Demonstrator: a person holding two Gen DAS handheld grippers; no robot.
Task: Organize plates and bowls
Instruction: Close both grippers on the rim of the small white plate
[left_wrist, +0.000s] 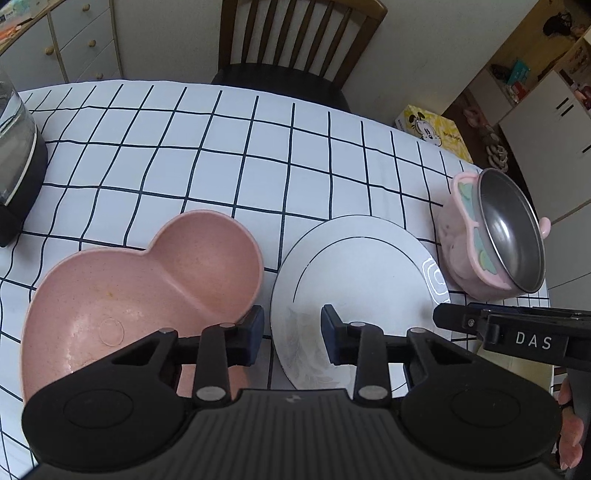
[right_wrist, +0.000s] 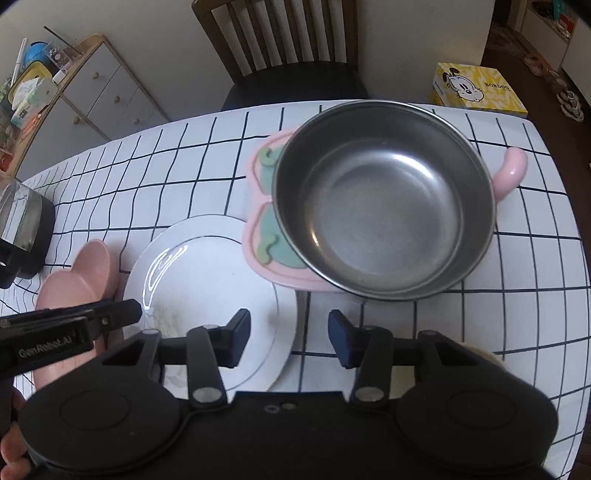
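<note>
On the desk, three dishes are waiting side by side while both grippers are hovering over the near edge, holding nothing.

Across the grid-patterned desk (left_wrist: 229, 147), the pink divided bowl (left_wrist: 140, 291) is sitting at the near left, the white plate (left_wrist: 354, 280) is lying flat in the middle just beside it, and the steel bowl (right_wrist: 384, 199) is resting in its pink handled holder (right_wrist: 511, 170) at the right, close to the plate's rim; all three are lying apart, unstacked, so sorting looks barely begun. Nearest the viewer, the left gripper (left_wrist: 292, 328) is hanging with jaws spread wide over the gap between pink bowl and plate, and the right gripper (right_wrist: 289, 338) is likewise gaping above the plate's right edge, probably lining up to take a rim.
</note>
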